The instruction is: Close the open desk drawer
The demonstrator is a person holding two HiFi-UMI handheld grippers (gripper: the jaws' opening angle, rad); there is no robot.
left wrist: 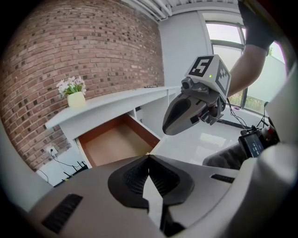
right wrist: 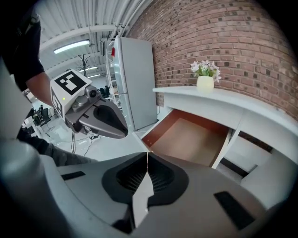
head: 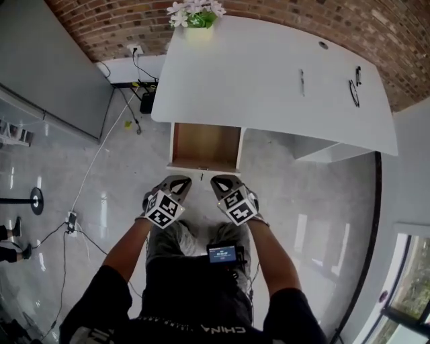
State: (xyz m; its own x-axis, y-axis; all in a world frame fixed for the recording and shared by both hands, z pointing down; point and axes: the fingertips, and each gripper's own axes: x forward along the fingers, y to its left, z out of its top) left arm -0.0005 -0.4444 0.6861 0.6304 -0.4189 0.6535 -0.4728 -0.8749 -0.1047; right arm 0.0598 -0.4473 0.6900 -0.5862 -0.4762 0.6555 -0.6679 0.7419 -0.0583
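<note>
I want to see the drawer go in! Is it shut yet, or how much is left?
Nothing looks done yet: the drawer is pulled out from under the white desk, its bare wooden bottom showing. In hand: the left gripper and right gripper, both shut and empty, sit just before its front edge; whether they touch it I can't tell. Left to do: push the drawer fully in.

A flower pot (head: 199, 20) stands on the white desk (head: 269, 94).
</note>
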